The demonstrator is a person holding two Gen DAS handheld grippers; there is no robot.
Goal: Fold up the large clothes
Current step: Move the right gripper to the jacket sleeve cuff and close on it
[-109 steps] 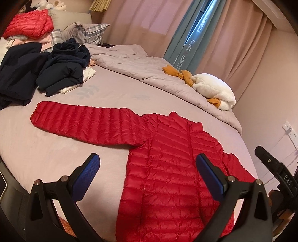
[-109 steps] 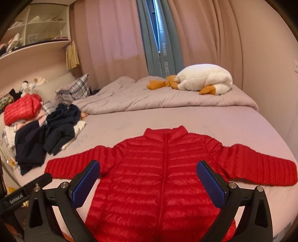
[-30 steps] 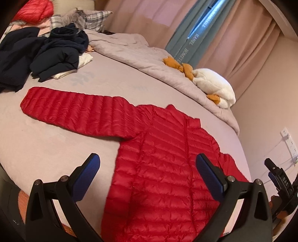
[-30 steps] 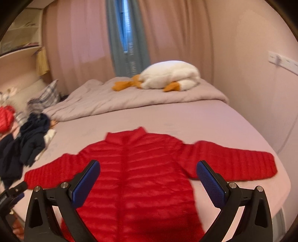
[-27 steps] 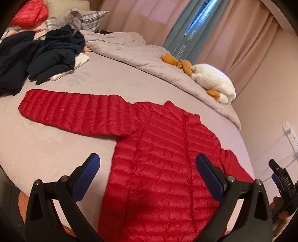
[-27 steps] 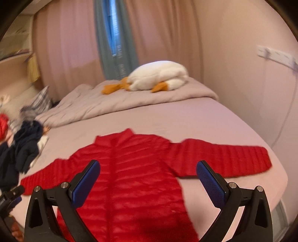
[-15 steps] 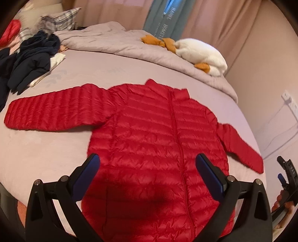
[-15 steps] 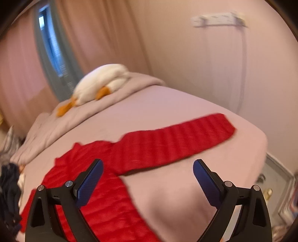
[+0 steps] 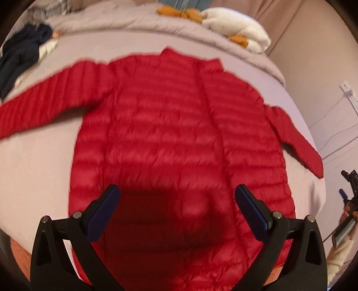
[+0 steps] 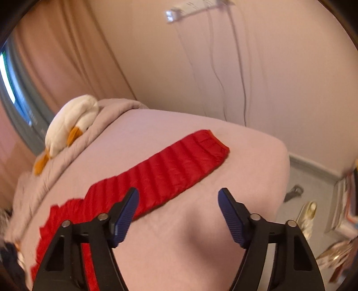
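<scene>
1. Left gripper (image 9: 176,206), black frame with blue-padded fingers (image 9: 104,212): its jaws stand wide apart with nothing between them, hovering above the lower body of the jacket.
2. Right gripper (image 10: 177,210), same black build with blue ribbed pads (image 10: 231,218): jaws spread wide and empty, poised over bare bedsheet just beside the jacket's outstretched sleeve (image 10: 170,170).
3. Directly under the left jaws lies the red quilted puffer jacket (image 9: 170,125), flat on its back and front up, zip line running down the middle, collar pointing to the far side of the bed.
4. Both sleeves are spread outward; in the left wrist view one runs off to the left edge, the other angles down to the right and ends near the bed's edge.
5. The jacket rests on the pale pink-grey bed (image 9: 33,167), whose corner rounds off in the right wrist view.
6. Beyond the collar, a rumpled grey duvet (image 9: 125,20) lies across the bed's far side.
7. On that duvet sits a white plush duck with orange feet (image 9: 239,31), also seen in the right wrist view (image 10: 71,120).
8. Far left, a heap of dark navy clothes (image 9: 20,53) lies well apart from the jacket.
9. On the wall, a white power strip (image 10: 192,10) with cables hanging down.
</scene>
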